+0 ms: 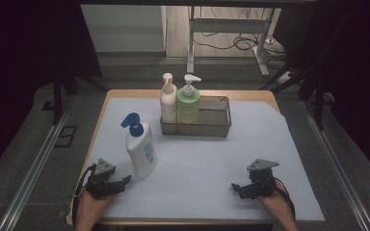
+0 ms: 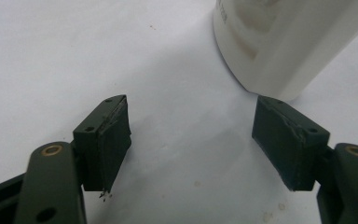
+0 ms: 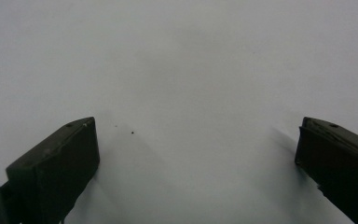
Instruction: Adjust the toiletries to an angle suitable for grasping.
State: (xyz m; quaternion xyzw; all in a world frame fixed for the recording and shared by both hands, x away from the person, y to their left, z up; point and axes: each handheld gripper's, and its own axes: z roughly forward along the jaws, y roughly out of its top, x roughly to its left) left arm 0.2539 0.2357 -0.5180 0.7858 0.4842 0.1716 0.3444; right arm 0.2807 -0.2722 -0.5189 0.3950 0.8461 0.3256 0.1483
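Two grippers rest low at the near edge of the table (image 1: 270,103). The left gripper (image 1: 123,182) has its jaws apart with nothing between them; in the left gripper view (image 2: 193,135) only bare white sheet lies between the pads. The right gripper (image 1: 237,187) is also open and empty, over bare sheet well apart from everything. Just beyond the left gripper stands the bottle (image 1: 141,147), white with a blue pump, upright on the sheet and untouched; its base (image 2: 279,42) sits just ahead of one pad, off the jaw centreline. Farther back, a wire basket (image 1: 219,129) holds two pump bottles at its left end, leaving its right part free. Judged step: approach for grasping. The next move calls for centring the left jaws on the bottle, then closing.
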